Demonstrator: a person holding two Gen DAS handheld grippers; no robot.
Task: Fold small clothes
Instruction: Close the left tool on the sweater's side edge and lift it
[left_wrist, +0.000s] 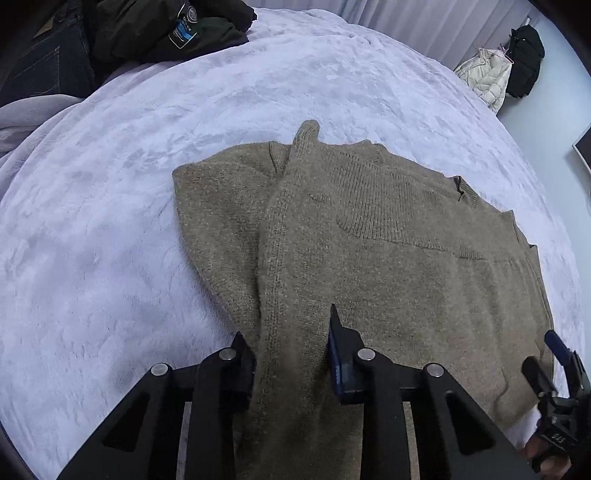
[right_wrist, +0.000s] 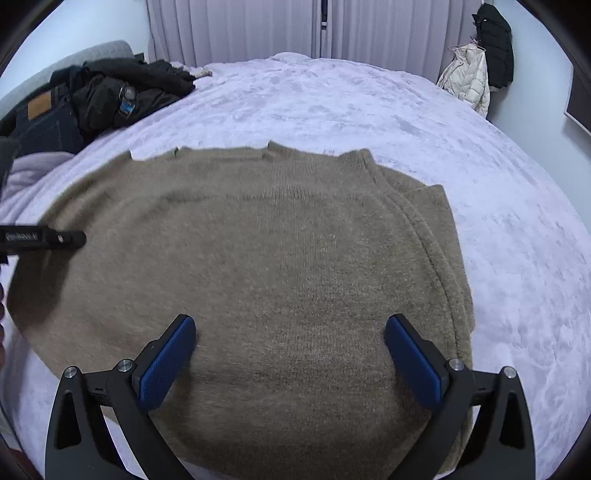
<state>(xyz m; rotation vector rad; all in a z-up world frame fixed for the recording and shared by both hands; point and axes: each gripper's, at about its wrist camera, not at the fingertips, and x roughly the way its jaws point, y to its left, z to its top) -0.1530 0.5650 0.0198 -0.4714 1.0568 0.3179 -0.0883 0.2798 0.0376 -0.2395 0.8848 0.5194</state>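
Note:
An olive-brown knit sweater (right_wrist: 288, 240) lies spread on a pale lilac fleece blanket (right_wrist: 369, 103). In the left wrist view a long strip of the sweater (left_wrist: 284, 229), a sleeve or folded side, runs from the far edge down between my left gripper's fingers. The left gripper (left_wrist: 288, 325) is shut on this knit strip, which bunches up between the pads. It also shows as a dark bar (right_wrist: 55, 240) at the sweater's left side. My right gripper (right_wrist: 290, 321) hovers open over the sweater's near part, nothing between its blue pads (right_wrist: 166, 365). Its tip (left_wrist: 561, 354) shows at the sweater's right corner.
A heap of dark jackets (right_wrist: 122, 92) and jeans (right_wrist: 40, 122) lies at the blanket's far left. A cream puffer coat (right_wrist: 469, 77) and a black garment (right_wrist: 495, 44) hang at the far right wall. Curtains (right_wrist: 240, 29) close the back.

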